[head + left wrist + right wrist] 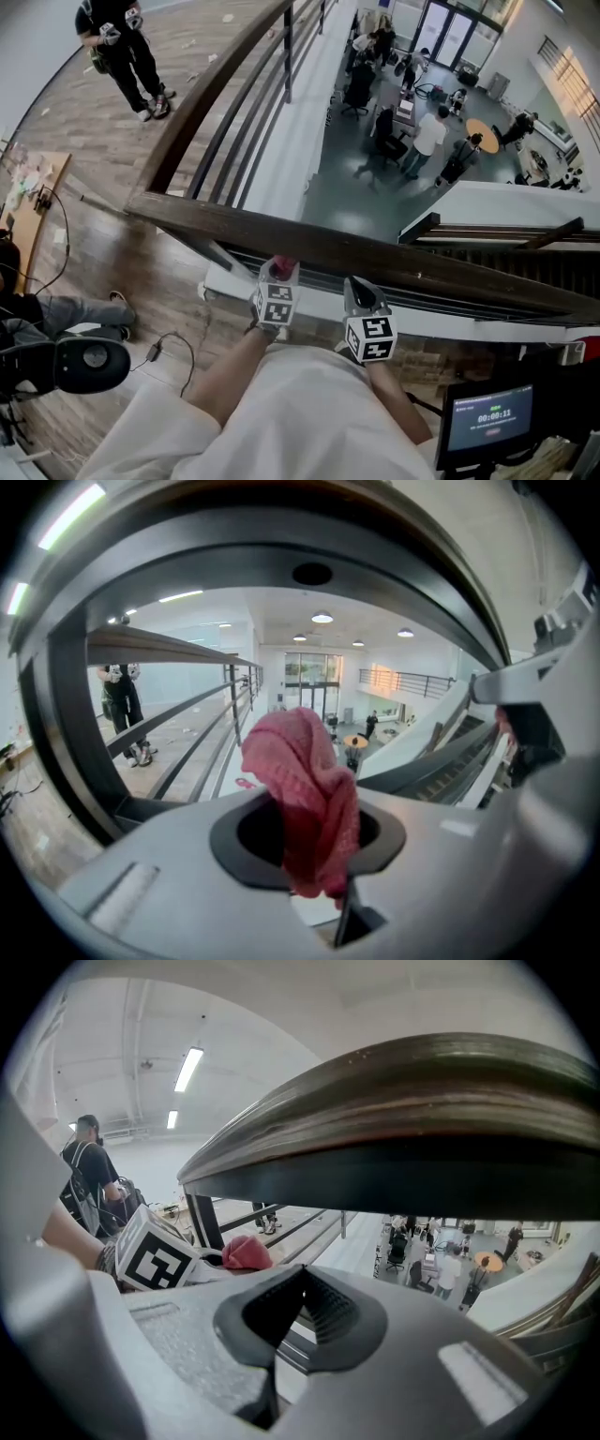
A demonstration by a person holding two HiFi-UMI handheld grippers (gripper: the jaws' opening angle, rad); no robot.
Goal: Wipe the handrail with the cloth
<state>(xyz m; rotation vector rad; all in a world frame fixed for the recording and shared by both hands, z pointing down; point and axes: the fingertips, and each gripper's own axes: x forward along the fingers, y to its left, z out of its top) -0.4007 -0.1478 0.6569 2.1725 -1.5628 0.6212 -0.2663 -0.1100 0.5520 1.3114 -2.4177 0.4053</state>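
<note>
The left tool (278,279) is clamped on a pink knitted cloth (284,268). In the left gripper view the cloth (307,794) is pinched between the jaws of that tool (314,841). It stands up from them in a crumpled bunch, and a short tail hangs below the pinch.

The dark brown wooden handrail (394,260) runs across the head view from left down to right. Both tools sit at its near edge, side by side, with the left one nearer the corner where the rail turns. The cloth lies right against the rail's lower near edge. I cannot tell whether it touches the wood.

In the left gripper view the rail's grey underside (281,560) arches over the cloth with open air between them.

The right tool (364,302) holds nothing. In the right gripper view its jaws (298,1321) are pressed together, with the ribbed black pads meeting. The handrail (422,1115) passes above them, apart from the tool. The left tool's marker cube (150,1257) and the cloth (246,1252) show to the left, beneath the same rail.

A person in dark clothes (122,47) stands on the wooden plank floor (103,234) well beyond the rail corner. Past the rail, a lower hall holds several people (427,136). A small dark screen (490,418) glows at the lower right of the head view.
</note>
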